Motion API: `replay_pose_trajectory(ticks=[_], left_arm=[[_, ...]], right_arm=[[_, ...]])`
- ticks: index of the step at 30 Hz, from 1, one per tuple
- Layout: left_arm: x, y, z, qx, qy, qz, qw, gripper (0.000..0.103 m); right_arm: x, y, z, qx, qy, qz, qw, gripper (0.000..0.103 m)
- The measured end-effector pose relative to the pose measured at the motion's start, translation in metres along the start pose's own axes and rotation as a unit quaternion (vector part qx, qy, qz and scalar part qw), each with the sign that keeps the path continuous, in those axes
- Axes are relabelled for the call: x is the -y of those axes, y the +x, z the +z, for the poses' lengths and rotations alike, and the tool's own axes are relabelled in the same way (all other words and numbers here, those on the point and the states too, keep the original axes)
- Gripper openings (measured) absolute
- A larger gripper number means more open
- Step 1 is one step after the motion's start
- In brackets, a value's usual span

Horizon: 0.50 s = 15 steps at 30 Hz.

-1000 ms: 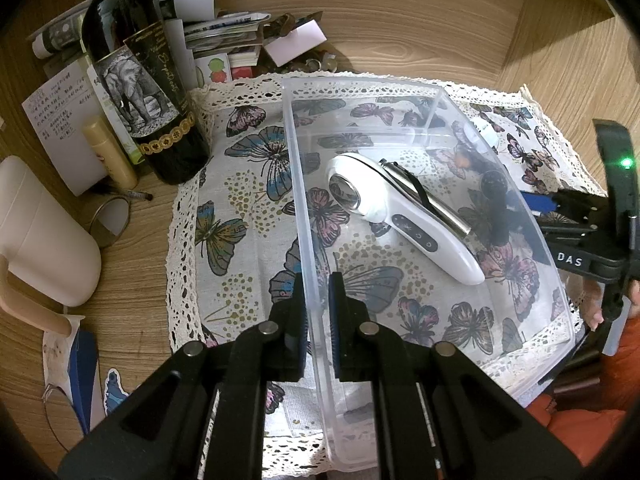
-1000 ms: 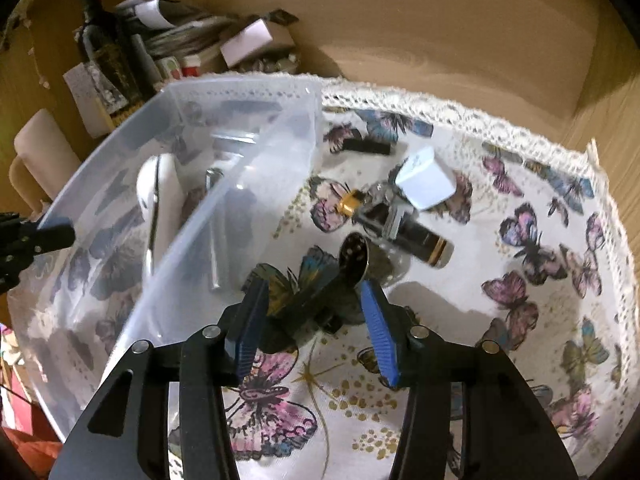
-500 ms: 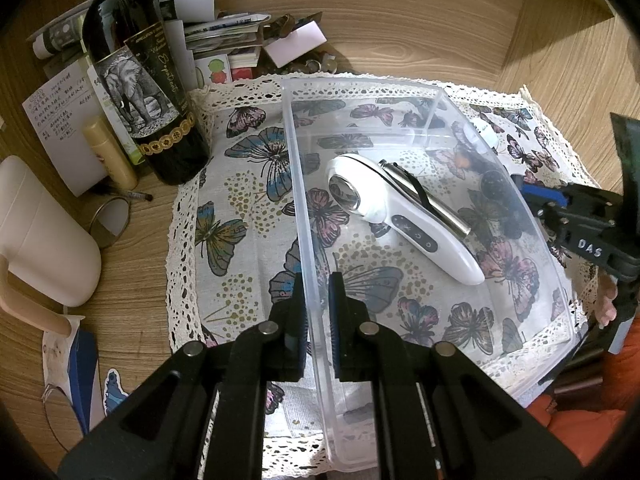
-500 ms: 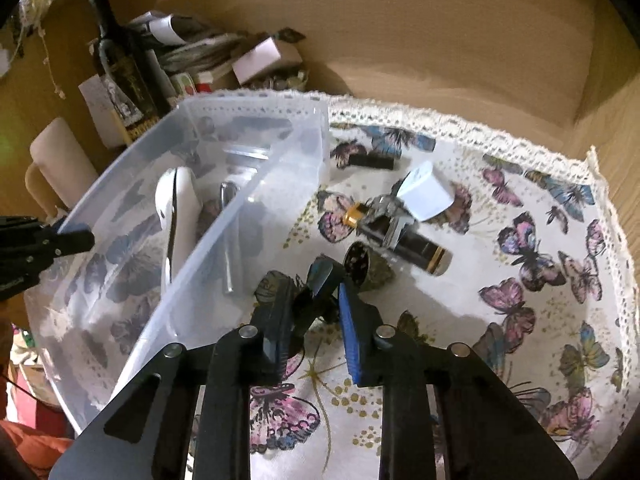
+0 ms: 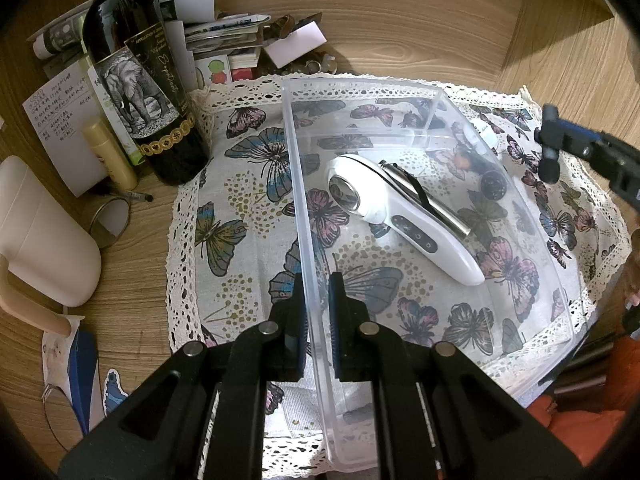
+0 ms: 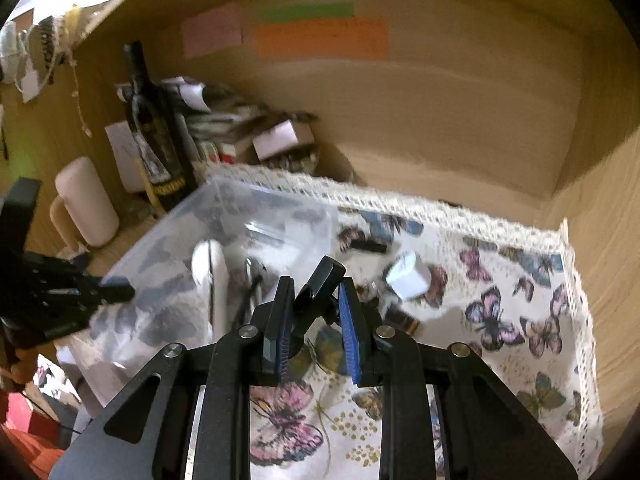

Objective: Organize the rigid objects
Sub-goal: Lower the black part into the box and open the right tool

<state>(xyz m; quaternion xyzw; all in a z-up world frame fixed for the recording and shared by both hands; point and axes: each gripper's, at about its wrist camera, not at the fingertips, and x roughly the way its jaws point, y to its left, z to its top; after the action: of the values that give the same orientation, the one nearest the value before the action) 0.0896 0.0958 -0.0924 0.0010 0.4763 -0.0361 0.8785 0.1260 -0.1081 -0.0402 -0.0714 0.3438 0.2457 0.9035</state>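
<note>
A wine bottle point(image 5: 136, 92) stands beside stacked papers point(image 5: 224, 36).

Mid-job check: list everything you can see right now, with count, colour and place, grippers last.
Clear plastic bin: one, on the butterfly cloth.
White handheld device: one, inside the bin.
Silver metal tool: one, in the bin, against the device.
Butterfly-print lace cloth: one, on the wooden desk.
Dark wine bottle: one, elephant label, left of the cloth.
White block: one, on the cloth right of the bin.
Cream jug: one, far left.
Paper clutter: a pile behind the bottle.
Small black object: one, between the right gripper's pads.
Left gripper: clamped on the bin's wall.
Right gripper: holding the black object.
</note>
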Motion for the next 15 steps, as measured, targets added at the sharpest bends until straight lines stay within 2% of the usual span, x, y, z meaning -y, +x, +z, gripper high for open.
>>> replay_pose_trajectory(ticks=[7,15], left_arm=[[0.0,0.0,0.0,0.0,0.001,0.0,1.0,0.008],[0.001,0.0,0.001,0.0,0.0,-0.001,1.0,0.008]], right_arm=[[-0.025,0.006,0.008,0.005,-0.029,0.025,0.999,0.021],[-0.047,0.034,0.004,-0.034,-0.069,0.036,0.996,0.021]])
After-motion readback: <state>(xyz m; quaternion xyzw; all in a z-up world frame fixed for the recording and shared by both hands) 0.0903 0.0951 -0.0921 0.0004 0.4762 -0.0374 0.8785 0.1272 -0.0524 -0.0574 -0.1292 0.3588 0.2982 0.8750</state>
